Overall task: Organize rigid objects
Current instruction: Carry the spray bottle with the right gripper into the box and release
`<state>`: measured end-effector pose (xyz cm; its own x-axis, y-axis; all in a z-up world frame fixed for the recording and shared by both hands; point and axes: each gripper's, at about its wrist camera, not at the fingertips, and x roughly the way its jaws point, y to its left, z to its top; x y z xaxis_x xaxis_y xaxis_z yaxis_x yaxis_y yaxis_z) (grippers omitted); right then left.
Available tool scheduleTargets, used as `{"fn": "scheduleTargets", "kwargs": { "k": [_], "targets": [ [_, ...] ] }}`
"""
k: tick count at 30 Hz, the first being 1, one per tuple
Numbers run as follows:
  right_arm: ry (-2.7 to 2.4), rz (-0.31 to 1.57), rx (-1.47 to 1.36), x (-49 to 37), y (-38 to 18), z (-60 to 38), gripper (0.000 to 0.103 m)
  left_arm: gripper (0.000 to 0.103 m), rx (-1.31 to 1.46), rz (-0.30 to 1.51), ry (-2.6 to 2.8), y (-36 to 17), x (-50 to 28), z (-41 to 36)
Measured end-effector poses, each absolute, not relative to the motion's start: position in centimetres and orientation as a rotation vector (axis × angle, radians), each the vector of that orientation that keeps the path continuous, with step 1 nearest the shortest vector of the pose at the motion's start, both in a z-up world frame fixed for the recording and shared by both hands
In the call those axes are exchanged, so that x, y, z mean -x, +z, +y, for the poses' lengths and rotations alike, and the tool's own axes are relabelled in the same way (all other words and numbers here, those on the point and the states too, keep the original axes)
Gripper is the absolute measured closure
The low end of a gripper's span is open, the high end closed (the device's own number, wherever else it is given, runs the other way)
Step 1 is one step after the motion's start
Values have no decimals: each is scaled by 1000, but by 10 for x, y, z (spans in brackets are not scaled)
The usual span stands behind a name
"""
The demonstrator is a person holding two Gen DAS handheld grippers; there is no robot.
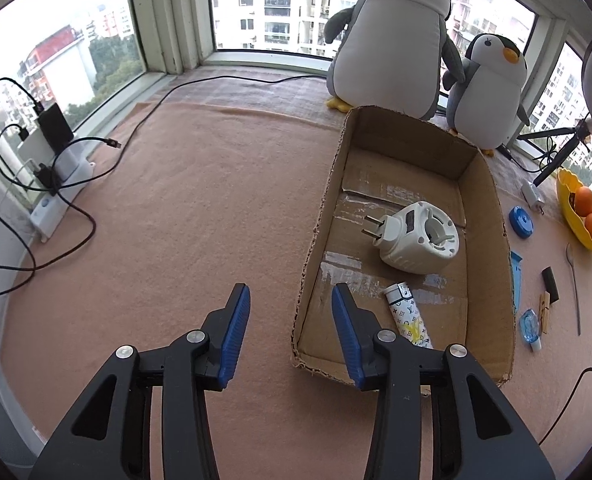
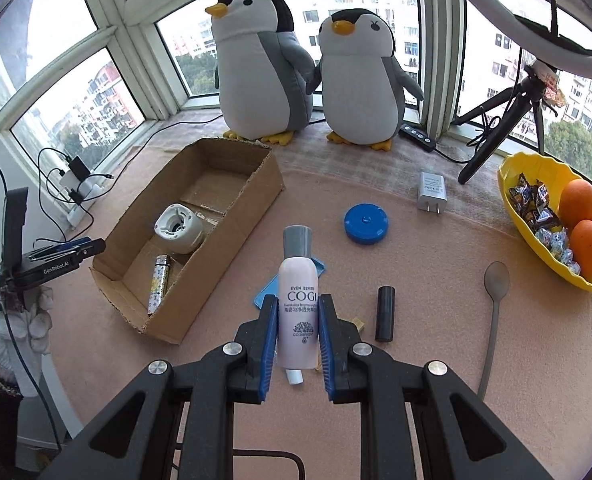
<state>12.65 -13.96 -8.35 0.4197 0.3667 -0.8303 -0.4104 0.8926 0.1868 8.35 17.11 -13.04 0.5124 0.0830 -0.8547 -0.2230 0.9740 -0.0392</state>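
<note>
The peach felt-covered surface (image 2: 436, 360) is soft and slightly napped, so anything tall set on it could wobble. On it lies the open brown corrugated cardboard box (image 2: 231, 240), shallow, with ragged torn edges and thin walls; a knock from either claw could probably shove it across the felt or fold a wall inward. Inside it already lie a white ribbed plastic plug-in device with two metal prongs (image 1: 416, 240) and a slim cylindrical lighter with a printed monogram pattern (image 1: 410, 316), both loose, so a dropped item could strike or roll against them.

The right claw (image 2: 298, 344) is nearly closed on a pale pink smooth plastic bottle with a grey cap (image 2: 298, 300), gripping its lower body with the blue ribbed pads on both sides, above the felt and to the right of the box. The bottle is glossy and round, and it is held low with most of its length above the pads, so it could slip or tip forward during the carry.

The left claw (image 1: 291, 320) is partly open and holds nothing, straddling the box's near left wall. If it stays there it may crowd the right claw's way in.

Still out on the felt are a round blue plastic lid (image 2: 366, 224), a grey metal spoon (image 2: 494, 300) and a short black cylinder (image 2: 384, 314).
</note>
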Motion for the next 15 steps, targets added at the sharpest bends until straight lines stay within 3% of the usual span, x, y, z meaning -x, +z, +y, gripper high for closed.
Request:
{"fn": "scheduleTargets", "kwargs": {
  "k": [15],
  "targets": [
    [591, 992, 82, -127, -67, -70, 85, 62, 131, 1029, 168, -144, -99, 172]
  ]
}}
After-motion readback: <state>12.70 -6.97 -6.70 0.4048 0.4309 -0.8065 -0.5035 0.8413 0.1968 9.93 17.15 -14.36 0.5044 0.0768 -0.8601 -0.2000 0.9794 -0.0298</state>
